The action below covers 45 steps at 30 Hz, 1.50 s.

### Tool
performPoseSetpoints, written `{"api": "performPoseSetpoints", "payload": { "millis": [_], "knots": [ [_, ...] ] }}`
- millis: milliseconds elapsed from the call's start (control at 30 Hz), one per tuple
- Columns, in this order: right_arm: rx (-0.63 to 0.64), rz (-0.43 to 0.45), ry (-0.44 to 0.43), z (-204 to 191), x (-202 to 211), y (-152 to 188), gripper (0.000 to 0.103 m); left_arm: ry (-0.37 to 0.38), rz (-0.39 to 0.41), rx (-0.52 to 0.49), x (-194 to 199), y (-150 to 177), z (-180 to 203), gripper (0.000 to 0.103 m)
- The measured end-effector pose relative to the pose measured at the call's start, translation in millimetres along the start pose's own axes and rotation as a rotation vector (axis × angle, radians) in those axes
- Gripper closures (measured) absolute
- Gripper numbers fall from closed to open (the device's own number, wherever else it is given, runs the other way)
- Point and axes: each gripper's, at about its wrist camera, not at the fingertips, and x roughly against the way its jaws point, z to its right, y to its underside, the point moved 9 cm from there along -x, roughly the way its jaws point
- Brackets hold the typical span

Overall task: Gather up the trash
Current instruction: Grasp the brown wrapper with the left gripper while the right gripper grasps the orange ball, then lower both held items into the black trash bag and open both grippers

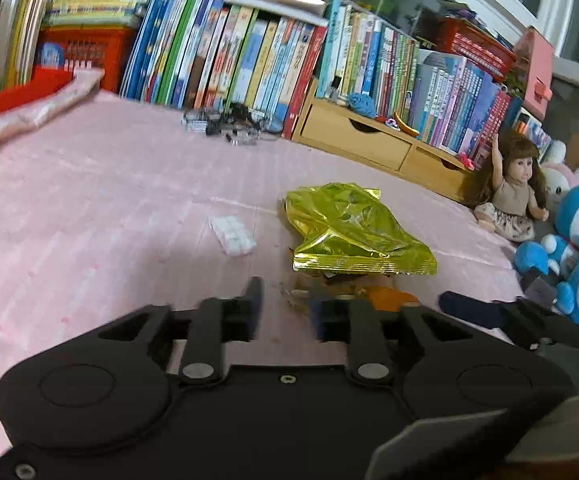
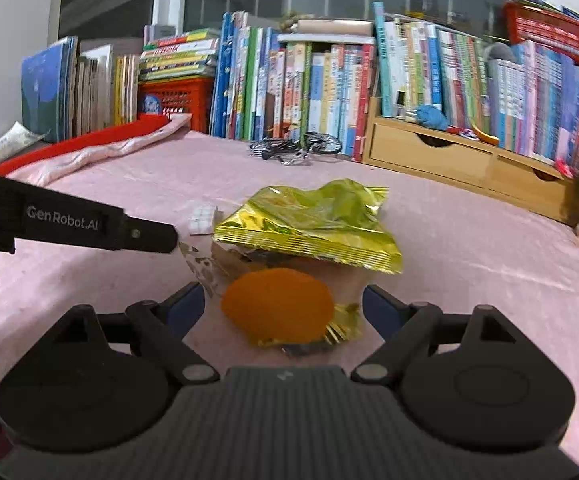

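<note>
A crumpled yellow-green foil snack bag [image 2: 309, 224] lies on the pink bedspread [image 2: 469, 224] at the centre of the right wrist view, its long axis running across the frame from left to lower right, the crimped sealed edge turned toward the camera. No print on it can be read. Just in front of it sits an orange round piece [image 2: 277, 306], touching a gold foil scrap [image 2: 345, 326] at its lower right. A small white blister pack [image 2: 201, 220] lies just left of the bag.

The right gripper [image 2: 283, 306] has its 2 fingers spread wide, standing either side of the orange piece and not touching it. The left gripper [image 1: 285, 308] is partly open with nothing between its fingers; in the right wrist view it enters from the left edge, and its side reads "GenRobot.AI".

A row of upright books [image 2: 321, 92] fills the back, their spine lettering too small to read.
</note>
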Motion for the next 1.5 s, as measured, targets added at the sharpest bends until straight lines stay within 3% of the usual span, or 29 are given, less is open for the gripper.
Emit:
{"api": "performPoseSetpoints", "payload": {
  "millis": [133,200,467,733,800,833,867,1000,1333,1500],
  "knots": [
    [0.017,-0.017,0.011,-3.3,-2.9,1.7,0.037,-0.001,-0.017,0.017,-8.6,0.2,-3.0,0.056],
    [0.018,-0.009,0.014,-2.4,3.9,3.9,0.040,0.009,-0.024,0.023,-13.9,0.0,-2.0,0.054],
    [-0.019,0.042,0.061,16.7,37.0,10.7,0.044,0.081,-0.118,0.099,-34.2,14.2,12.4,0.051],
    [-0.065,0.064,0.094,41.0,62.5,17.3,0.043,0.045,-0.086,-0.087,-27.9,28.8,29.9,0.038],
    [-0.080,0.059,0.099,44.6,65.2,22.3,0.043,0.001,-0.085,-0.143,-30.1,31.1,34.0,0.052],
    [-0.086,0.054,0.100,45.9,66.2,24.9,0.043,-0.050,-0.083,-0.184,-30.4,32.6,34.2,0.081],
    [-0.092,0.051,0.101,46.8,67.2,27.5,0.043,-0.090,-0.079,-0.223,-30.5,33.1,34.1,0.084],
    [-0.109,0.042,0.090,47.0,71.5,35.8,0.043,-0.019,-0.091,-0.200,-20.3,38.4,38.5,0.085],
    [-0.168,0.056,0.013,31.0,94.8,42.5,0.043,0.036,-0.056,-0.234,42.2,51.2,45.4,0.085],
    [-0.170,0.042,-0.030,13.2,114.1,53.5,0.043,0.048,-0.093,-0.242,75.2,72.6,46.9,0.085]
  ]
}}
